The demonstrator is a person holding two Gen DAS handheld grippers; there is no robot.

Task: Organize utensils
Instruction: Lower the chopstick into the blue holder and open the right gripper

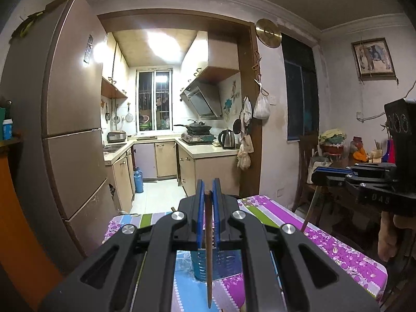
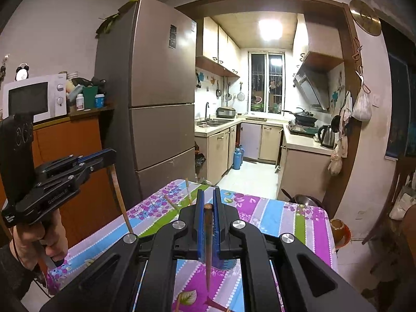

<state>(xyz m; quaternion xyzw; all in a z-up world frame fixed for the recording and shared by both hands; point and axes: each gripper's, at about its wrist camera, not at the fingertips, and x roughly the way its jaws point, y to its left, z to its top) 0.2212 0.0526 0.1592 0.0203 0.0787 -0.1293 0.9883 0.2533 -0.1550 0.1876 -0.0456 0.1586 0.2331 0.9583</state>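
Observation:
My left gripper (image 1: 208, 191) is shut on a wooden chopstick (image 1: 208, 254) that hangs point-down in front of a blue perforated utensil holder (image 1: 223, 264) on the table. My right gripper (image 2: 208, 202) is shut on another wooden chopstick (image 2: 208, 247), also pointing down, above the blue holder (image 2: 225, 262). Each gripper shows in the other's view, the right one (image 1: 318, 176) with its chopstick (image 1: 310, 212), the left one (image 2: 110, 156) with its chopstick (image 2: 121, 200). More chopsticks (image 2: 188, 191) lie or lean on the table's far side.
The table has a striped floral cloth (image 2: 273, 215). A metal bowl (image 2: 304, 199) sits past its far edge. A fridge (image 2: 161, 104) stands on the left, a chair (image 1: 309, 166) and a cluttered side table (image 1: 358, 156) on the right. The kitchen lies beyond.

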